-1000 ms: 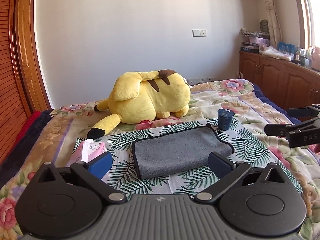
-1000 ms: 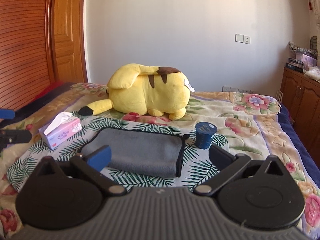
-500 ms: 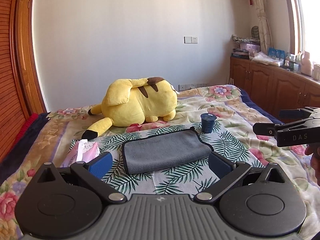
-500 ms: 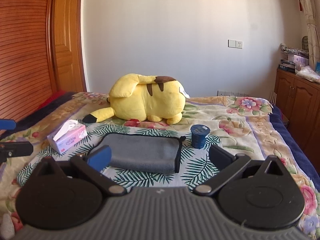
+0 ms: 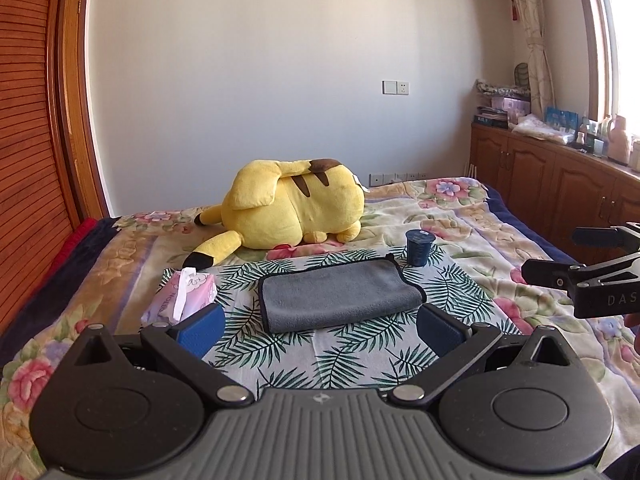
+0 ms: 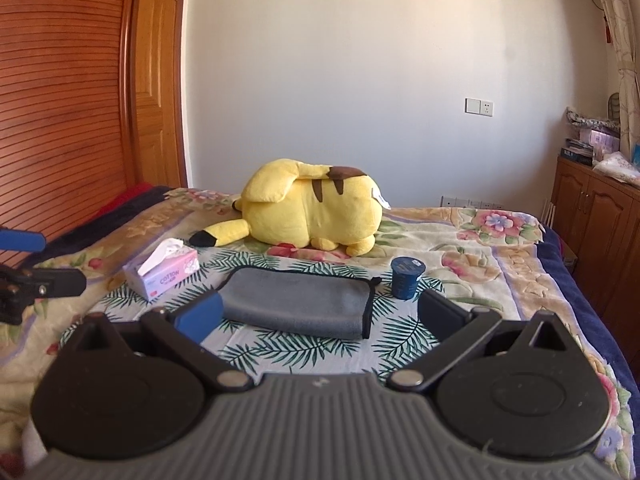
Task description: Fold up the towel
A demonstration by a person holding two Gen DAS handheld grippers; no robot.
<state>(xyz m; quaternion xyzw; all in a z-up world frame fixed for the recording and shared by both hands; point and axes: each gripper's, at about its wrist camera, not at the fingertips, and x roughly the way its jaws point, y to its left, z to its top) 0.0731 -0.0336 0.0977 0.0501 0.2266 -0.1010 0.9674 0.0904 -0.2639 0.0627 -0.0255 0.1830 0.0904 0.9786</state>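
A grey towel with black trim (image 5: 338, 295) lies folded into a flat rectangle on a palm-leaf cloth (image 5: 340, 352) on the bed; it also shows in the right wrist view (image 6: 296, 306). My left gripper (image 5: 318, 330) is open and empty, held above the bed in front of the towel, apart from it. My right gripper (image 6: 318, 316) is open and empty, also in front of the towel and not touching it. The right gripper also shows at the right edge of the left wrist view (image 5: 560, 256), and the left gripper at the left edge of the right wrist view (image 6: 44, 260).
A large yellow plush toy (image 5: 288, 212) lies behind the towel. A pink tissue pack (image 5: 184, 296) sits left of it and a dark blue cup (image 5: 418, 247) right of it. A wooden wardrobe (image 6: 60, 100) stands left, wooden cabinets (image 5: 560, 184) right.
Both grippers have pulled back and up from the towel, so it looks smaller and farther. The towel has stayed folded in place. Both jaws have stayed open.
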